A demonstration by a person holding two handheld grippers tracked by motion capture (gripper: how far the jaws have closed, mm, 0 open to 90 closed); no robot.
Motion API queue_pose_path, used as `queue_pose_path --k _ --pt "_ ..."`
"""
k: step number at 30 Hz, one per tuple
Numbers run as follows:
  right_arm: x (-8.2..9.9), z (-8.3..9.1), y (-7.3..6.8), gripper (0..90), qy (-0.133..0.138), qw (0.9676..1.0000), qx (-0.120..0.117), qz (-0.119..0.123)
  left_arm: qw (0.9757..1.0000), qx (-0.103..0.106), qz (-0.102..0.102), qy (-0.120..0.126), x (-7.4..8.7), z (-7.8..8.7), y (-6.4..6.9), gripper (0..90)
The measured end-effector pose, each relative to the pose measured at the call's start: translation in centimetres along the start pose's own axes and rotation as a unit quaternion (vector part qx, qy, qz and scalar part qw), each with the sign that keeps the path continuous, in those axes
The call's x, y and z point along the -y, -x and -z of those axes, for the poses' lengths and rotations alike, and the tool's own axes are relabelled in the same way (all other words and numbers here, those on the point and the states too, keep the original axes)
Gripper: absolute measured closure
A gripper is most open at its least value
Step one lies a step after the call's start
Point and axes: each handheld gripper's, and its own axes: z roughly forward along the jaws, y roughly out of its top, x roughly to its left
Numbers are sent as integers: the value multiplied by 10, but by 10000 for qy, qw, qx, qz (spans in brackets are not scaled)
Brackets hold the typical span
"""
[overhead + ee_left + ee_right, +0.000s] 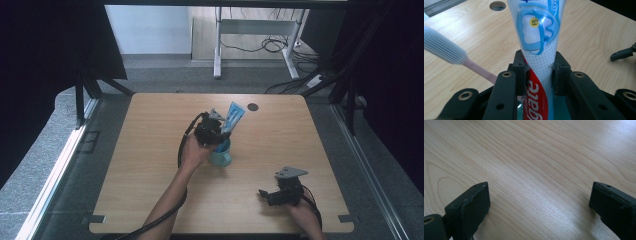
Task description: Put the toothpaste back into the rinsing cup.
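Observation:
A blue and white toothpaste tube [233,116] with a red lower part stands tilted in a teal cup [221,155] near the table's middle. My left gripper [220,131] is shut on the tube, just above the cup. In the left gripper view both pads press the tube [537,37] from either side. The cup's teal rim [560,110] lies below the jaws. Beside the tube, a toothbrush [444,47] with a pale blue head and pink handle leans out to the left. My right gripper [262,194] rests low at the table's front right, open, with bare wood between its jaws [539,202].
The wooden table [150,150] has a round cable hole [253,106] at its far edge, close behind the tube. A desk frame and cables stand on the floor beyond. The right gripper's jaw tips [622,53] show at the right of the left gripper view.

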Motion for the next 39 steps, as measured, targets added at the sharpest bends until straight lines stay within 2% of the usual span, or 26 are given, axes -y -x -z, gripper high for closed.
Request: queue_pose_path --k 6,8,11,17,19,28,32,33,39 --pt "0 0 0 30 0 10000 0 -1 9996 -67 -146 -215 8 -7 1 680" --pt "0 0 0 31 1 10000 1 0 9999 -25 -56 -115 10 -6 0 681" --pt "0 0 0 31 1 10000 0 -1 9999 -33 -80 -120 11 -5 0 681" --pt "0 0 0 31 1 10000 1 1 9999 -1 33 -117 14 -3 -1 677" --pt "0 0 0 31 0 10000 1 0 9999 10 -14 -111 15 -2 -2 674" --pt "0 0 0 31 0 10000 -2 -1 9999 32 68 -91 17 -1 -1 654" --pt "0 0 0 31 1 10000 1 1 10000 38 80 -20 15 2 -1 605" --pt "0 0 0 31 1 10000 1 2 10000 31 19 -17 14 3 -2 596" --pt "0 0 0 31 1 10000 1 0 10000 12 -17 -23 13 4 -1 535"
